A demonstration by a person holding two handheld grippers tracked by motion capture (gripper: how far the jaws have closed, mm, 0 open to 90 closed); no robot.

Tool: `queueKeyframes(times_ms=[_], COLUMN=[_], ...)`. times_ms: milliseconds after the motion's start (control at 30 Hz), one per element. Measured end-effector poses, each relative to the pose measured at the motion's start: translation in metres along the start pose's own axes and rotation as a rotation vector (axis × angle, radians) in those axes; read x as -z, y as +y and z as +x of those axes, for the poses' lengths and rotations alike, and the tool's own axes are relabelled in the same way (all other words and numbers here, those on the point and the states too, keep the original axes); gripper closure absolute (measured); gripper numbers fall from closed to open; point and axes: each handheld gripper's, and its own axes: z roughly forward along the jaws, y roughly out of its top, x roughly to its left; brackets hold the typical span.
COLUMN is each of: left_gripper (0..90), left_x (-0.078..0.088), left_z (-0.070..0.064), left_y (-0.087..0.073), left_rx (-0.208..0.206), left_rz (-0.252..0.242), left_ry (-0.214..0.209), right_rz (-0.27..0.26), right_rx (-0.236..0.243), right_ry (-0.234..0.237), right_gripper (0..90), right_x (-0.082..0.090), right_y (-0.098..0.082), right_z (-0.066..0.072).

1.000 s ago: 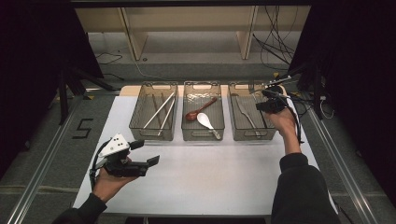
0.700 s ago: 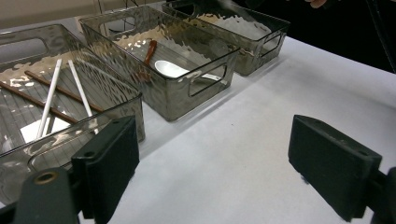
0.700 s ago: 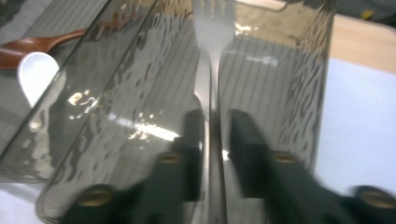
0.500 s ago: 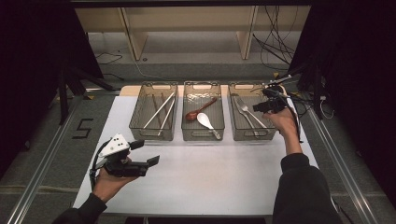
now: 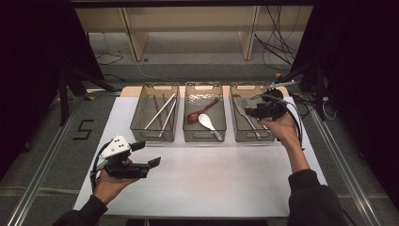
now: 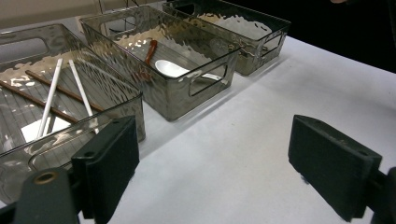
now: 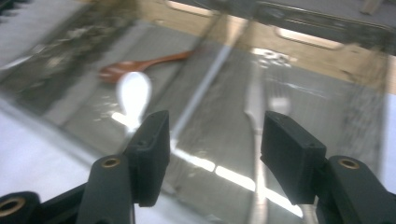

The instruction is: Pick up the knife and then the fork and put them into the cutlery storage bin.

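1. High view: the right gripper [image 5: 254, 113], at right of centre, hangs over the right bin [image 5: 270, 135]; its jaws have just been opening, nothing between them.
2. A fork [image 7: 254, 109] lies inside that bin.
3. The left gripper [image 5: 153, 162], lower left, gapes empty.
4. Risk: withdrawing low could clip the bin's wall and shove it.

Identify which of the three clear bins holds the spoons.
The middle bin: a brown wooden spoon and a white spoon lie in it.
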Motion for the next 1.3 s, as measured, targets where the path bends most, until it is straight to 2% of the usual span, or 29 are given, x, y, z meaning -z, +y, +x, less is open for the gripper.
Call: queueKeyframes(times_ms=[133, 400, 600, 667, 900, 1133, 1300], left_gripper=[15.8, 15.8, 15.8, 15.8, 15.8, 15.8, 15.8], left_x=[0.0, 0.0, -0.001, -0.001, -0.003, -0.004, -0.003], left_z=[0.0, -0.001, -0.003, -0.003, -0.003, -0.004, -0.003], left_y=[0.0, 0.0, 0.001, 0.001, 0.002, 0.002, 0.0], left_rx=[-0.006, -0.005, -0.004, -0.008, -0.009, -0.011, -0.014], left_rz=[0.003, 0.005, 0.004, 0.006, 0.012, 0.015, 0.023], left_ry=[0.0, -0.001, -0.003, -0.003, -0.003, -0.001, -0.005], right_rz=[-0.01, -0.04, -0.109, -0.118, -0.168, -0.173, -0.189], right_rx=[0.052, 0.066, 0.039, 0.057, 0.062, 0.082, 0.07], right_ry=[0.038, 0.097, 0.141, 0.144, 0.192, 0.207, 0.223], right_gripper=[39.4, 35.4, 34.0, 33.5, 32.0, 30.4, 30.2], right_x=[0.005, 0.019, 0.031, 0.032, 0.037, 0.04, 0.042], right_y=[-0.013, -0.029, -0.04, -0.044, -0.057, -0.069, -0.077], right_z=[0.019, 0.039, 0.049, 0.054, 0.065, 0.073, 0.077])
